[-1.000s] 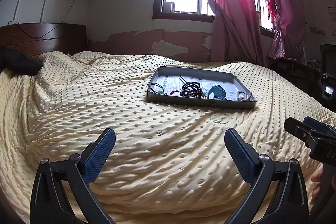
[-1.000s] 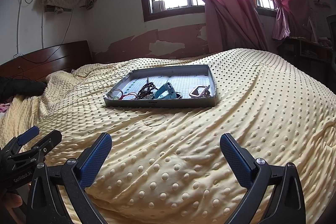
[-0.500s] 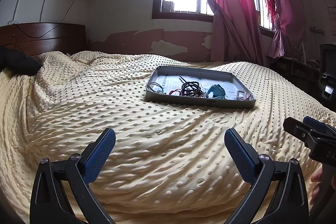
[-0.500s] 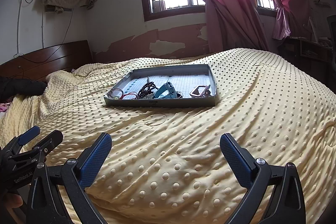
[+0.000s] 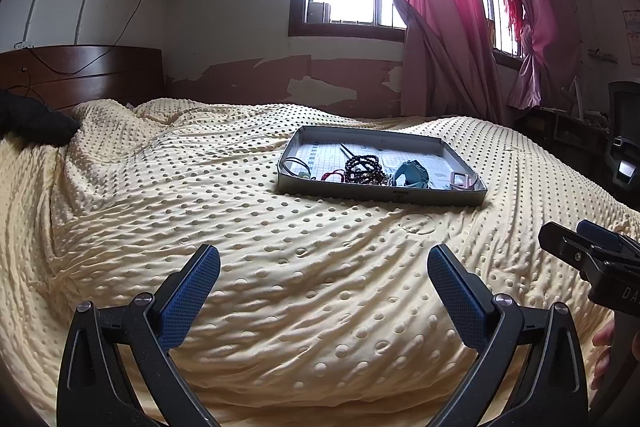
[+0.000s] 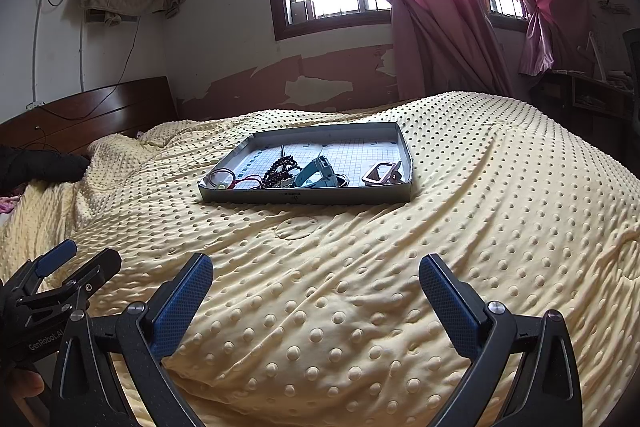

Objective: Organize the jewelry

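Two hand-held grippers hover low over a bed, both with jaws spread wide and nothing between them. The left gripper (image 5: 324, 267) hangs above the near edge of the dotted yellow blanket (image 5: 200, 195); the right gripper (image 6: 316, 275) is level with it, just beside.

Well beyond both, toward the middle of the bed, sits a shallow grey tray (image 6: 308, 195) with a grid-printed floor. The jewelry lies bunched along its near wall: a thin dark cord loop (image 5: 295, 163) at the near left corner, a red cord (image 6: 246, 179), a string of dark beads (image 5: 362, 167), a teal watch-like strap (image 6: 318, 173) and a pinkish rectangular clip (image 6: 382, 173) at the near right corner.

The pieces look light and small. The beads and cords are probably limp and likely to snag one another, so a pinch on a free loop at the pile's edge seems wisest. The strap and clip appear stiffer and should take a grip across their narrow width. The soft blanket may let the tray tip under pressure.
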The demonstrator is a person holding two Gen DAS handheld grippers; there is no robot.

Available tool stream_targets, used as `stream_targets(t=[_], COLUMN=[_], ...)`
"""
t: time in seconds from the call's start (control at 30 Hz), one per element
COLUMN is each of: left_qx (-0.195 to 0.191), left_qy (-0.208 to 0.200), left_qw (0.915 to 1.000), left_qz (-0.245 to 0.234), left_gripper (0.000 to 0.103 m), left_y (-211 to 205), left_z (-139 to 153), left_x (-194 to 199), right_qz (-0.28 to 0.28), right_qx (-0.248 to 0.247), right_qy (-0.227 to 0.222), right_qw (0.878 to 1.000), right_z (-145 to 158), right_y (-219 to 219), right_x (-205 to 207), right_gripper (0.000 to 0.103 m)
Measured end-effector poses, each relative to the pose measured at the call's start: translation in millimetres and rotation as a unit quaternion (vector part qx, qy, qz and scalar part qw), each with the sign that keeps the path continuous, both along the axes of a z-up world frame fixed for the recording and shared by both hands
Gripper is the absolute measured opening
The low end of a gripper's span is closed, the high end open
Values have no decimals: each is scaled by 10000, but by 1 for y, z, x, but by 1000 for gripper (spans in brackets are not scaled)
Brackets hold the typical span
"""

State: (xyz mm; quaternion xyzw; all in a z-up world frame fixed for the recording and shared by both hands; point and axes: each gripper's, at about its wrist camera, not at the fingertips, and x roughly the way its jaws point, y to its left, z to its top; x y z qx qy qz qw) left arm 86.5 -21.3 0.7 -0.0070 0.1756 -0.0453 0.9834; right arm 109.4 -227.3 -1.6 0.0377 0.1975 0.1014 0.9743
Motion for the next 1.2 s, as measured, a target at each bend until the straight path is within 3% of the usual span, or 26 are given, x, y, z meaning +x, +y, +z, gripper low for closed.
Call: stream_targets(t=[1.2], left_qx=[55], left_qy=[-4], left_qw=[10000], left_qz=[-18], left_gripper=[102], left_y=[2], left_z=[-2], left_x=[3], right_qz=[4], right_qx=[0], right_qy=[9], right_qw=[10000], right_z=[0], right_y=[0], right_x=[0], right_gripper=[103])
